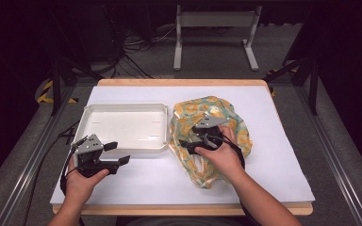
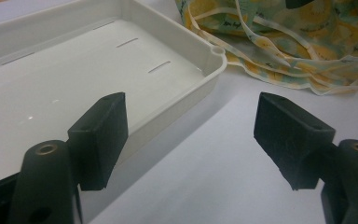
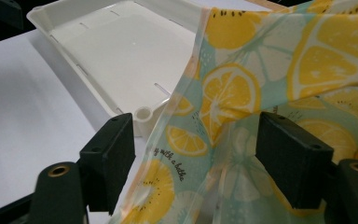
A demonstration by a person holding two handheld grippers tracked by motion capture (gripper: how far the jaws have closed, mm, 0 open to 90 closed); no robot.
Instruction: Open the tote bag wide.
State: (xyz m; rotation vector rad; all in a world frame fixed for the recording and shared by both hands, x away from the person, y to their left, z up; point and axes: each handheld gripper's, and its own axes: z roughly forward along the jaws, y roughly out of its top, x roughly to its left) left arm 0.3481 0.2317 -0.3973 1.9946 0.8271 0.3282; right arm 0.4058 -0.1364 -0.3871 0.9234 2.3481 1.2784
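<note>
A crumpled lemon-print cloth lies in a heap on the white surface, just to the right of an empty white tray, with the right gripper lowered onto the heap's near-left part and the left gripper held low in front of the tray's near edge. Judging by how things lie, the work is at an early stage: the tray holds nothing, the cloth is still bunched and wholly outside it, and no grasp has been made. The right gripper view brings in what the high view cannot settle: the right gripper's fingers stand apart with a raised fold of the cloth between them, not yet pinched, and small printed lettering shows on the fabric. The left gripper view shows its fingers wide apart over bare surface, holding nothing, with the tray's corner just ahead and the cloth's pale straps trailing beyond it. The high view alone gives the full layout, including both forearms and the floor beyond the surface.
</note>
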